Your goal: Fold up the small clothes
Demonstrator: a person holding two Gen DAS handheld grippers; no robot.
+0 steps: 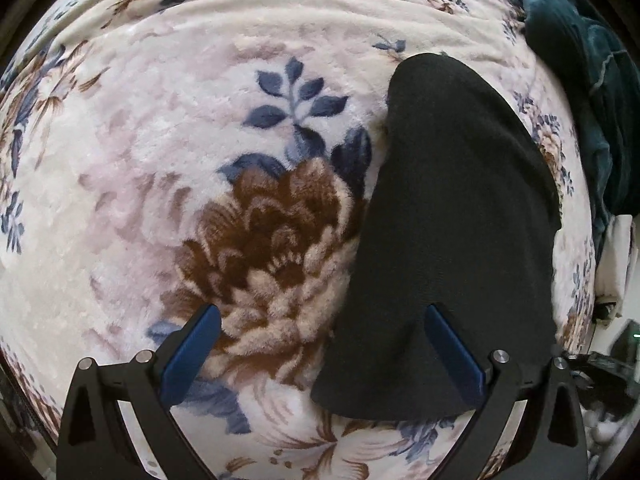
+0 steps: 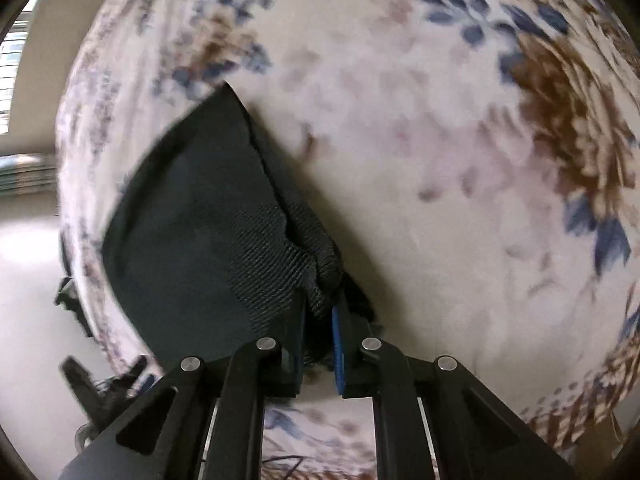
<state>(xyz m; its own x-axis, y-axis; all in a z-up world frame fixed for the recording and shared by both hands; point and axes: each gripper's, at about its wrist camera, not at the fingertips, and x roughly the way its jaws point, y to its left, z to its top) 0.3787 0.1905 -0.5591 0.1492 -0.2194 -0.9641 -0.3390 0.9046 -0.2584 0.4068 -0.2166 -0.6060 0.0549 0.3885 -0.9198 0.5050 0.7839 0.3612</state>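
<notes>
Black garment (image 2: 192, 216) pinched in right gripper (image 2: 318, 320); left gripper (image 1: 320, 340) hovers spread wide.

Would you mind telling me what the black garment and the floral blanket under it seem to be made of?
Black garment: likely a matte knit fabric; ribbed weave shows near the right gripper. Floral blanket: plush fleece, probably synthetic, with fuzzy pile and a slight sheen.

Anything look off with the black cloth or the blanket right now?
Nothing damaged. The black cloth lies on the floral blanket; the right hand-held gripper pinches a bunched edge. The left hand-held gripper is open, one finger over the cloth.
</notes>
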